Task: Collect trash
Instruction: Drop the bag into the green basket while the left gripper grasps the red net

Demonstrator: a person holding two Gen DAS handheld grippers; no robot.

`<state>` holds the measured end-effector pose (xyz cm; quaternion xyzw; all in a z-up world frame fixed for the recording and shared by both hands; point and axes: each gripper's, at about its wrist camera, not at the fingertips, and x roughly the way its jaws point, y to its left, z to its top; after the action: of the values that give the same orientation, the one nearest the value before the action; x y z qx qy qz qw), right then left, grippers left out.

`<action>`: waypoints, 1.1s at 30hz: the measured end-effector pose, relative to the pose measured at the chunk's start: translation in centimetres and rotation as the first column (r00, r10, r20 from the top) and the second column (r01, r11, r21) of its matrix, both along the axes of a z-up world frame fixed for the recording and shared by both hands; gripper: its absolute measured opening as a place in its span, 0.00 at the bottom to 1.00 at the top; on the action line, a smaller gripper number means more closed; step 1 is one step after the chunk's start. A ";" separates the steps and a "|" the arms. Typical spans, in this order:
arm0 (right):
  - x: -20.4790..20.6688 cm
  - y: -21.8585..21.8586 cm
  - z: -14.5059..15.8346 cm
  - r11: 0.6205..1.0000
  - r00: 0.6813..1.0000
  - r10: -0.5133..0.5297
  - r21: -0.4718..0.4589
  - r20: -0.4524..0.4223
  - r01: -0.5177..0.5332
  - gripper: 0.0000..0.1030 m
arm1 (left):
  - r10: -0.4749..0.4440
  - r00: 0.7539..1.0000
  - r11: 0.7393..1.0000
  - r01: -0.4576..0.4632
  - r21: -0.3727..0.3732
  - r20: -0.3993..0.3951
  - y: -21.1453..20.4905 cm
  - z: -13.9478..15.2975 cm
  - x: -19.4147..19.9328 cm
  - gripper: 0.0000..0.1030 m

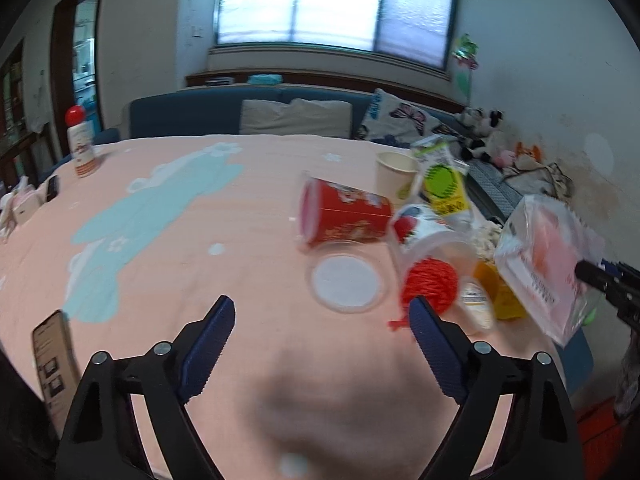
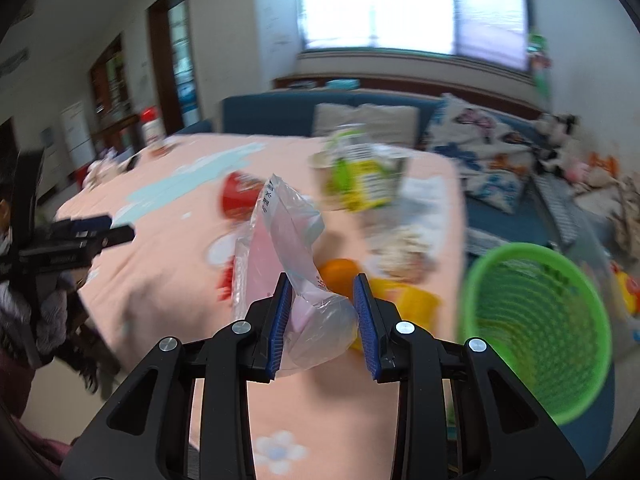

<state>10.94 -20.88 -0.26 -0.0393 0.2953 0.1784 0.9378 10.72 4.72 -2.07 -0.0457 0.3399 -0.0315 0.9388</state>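
Trash clusters right of centre in the left wrist view: red cup [image 1: 346, 216] tipped over, paper cup [image 1: 394, 176] upright, left gripper [image 1: 322, 320] gaping, empty. Right wrist view: right gripper [image 2: 320, 316] pinches the plastic bag [image 2: 280, 248]; next, judging, carry it to the green basket [image 2: 536, 332] lower right, contents unclear.

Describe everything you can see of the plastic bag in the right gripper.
The plastic bag is a clear, crinkled film pouch with a pink sheet or insert inside and dark printed text along one edge. It is lifted off the table, standing roughly upright and leaning left. Its lower end is bunched between the pads of the right gripper, which is shut on it. The left wrist view shows it at the right, above the table edge. Nothing else visibly touches it.
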 end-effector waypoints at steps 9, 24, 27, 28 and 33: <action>-0.2 -7.0 0.2 0.989 0.989 -0.146 0.025 0.025 0.146 0.32 | -0.142 0.989 0.990 0.143 0.015 -0.041 -6.2 -1.7 2.7 0.75; 1.9 -14.0 -1.8 0.956 0.957 -0.289 0.045 -0.014 0.289 0.32 | -0.188 0.969 0.982 0.184 -0.036 -0.159 -7.1 -5.9 7.1 0.57; 2.4 -14.7 -2.4 0.949 0.950 -0.312 0.038 -0.027 0.313 0.32 | -0.211 0.964 0.978 0.206 -0.045 -0.160 -7.5 -6.2 7.4 0.54; 2.6 -14.9 -2.5 0.947 0.948 -0.318 0.036 -0.030 0.319 0.32 | -0.216 0.963 0.976 0.212 -0.045 -0.160 -7.6 -6.2 7.5 0.54; 3.1 -16.0 -3.4 0.934 0.934 -0.354 0.025 -0.051 0.356 0.32 | -0.244 0.955 0.969 0.237 -0.065 -0.166 -8.0 -6.7 7.8 0.40</action>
<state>14.07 -36.84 -3.69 0.0344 0.3159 0.0119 0.9481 18.53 -3.30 -8.74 -0.0274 0.4220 -0.1488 0.8939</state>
